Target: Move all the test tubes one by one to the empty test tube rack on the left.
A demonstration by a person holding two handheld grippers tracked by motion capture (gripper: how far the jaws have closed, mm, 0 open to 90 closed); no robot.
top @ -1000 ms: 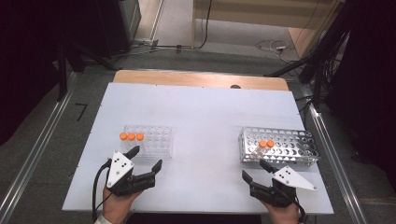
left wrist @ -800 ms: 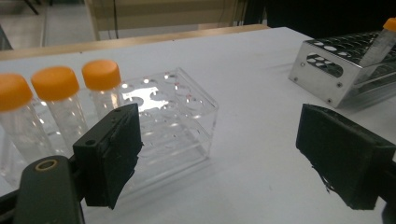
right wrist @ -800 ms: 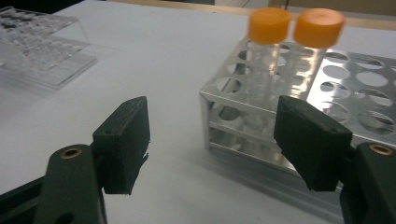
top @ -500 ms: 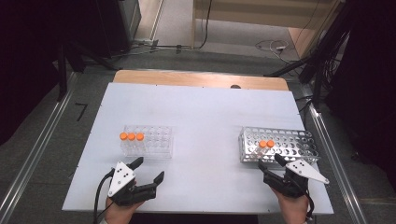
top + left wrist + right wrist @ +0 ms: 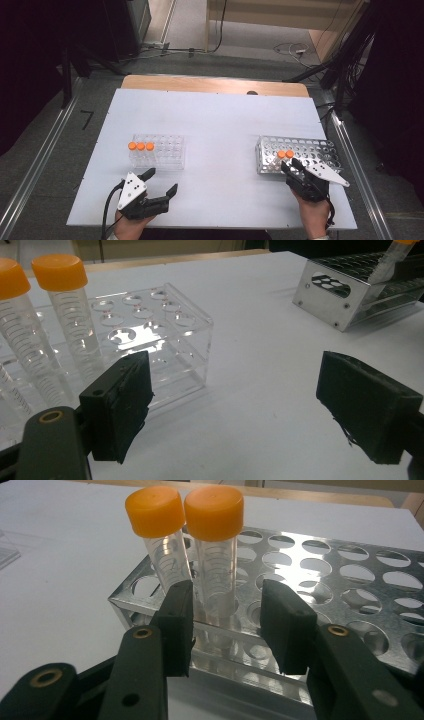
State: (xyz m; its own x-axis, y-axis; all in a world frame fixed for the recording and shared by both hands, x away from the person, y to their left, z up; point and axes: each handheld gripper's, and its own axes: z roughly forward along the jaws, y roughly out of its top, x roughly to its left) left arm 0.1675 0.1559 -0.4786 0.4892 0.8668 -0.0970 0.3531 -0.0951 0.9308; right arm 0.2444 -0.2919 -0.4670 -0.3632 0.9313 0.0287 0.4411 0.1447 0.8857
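Near edge of the white table [image 5: 220, 125]: the left gripper [image 5: 161, 184] sits low, jaws spread wide with nothing between them, just in front of the clear plastic tube rack [image 5: 167, 152]. Three orange-capped clear tubes [image 5: 140, 148] stand in that rack's left end. Over on the right, the right gripper [image 5: 227, 622] is at the near edge of the perforated metal tube rack [image 5: 350, 580], and its jaws have just been closing. One of two orange-capped clear tubes in the metal rack [image 5: 216, 555] stands between the pads; gaps show on both sides, so no pinch yet. The second tube stands just left of it.
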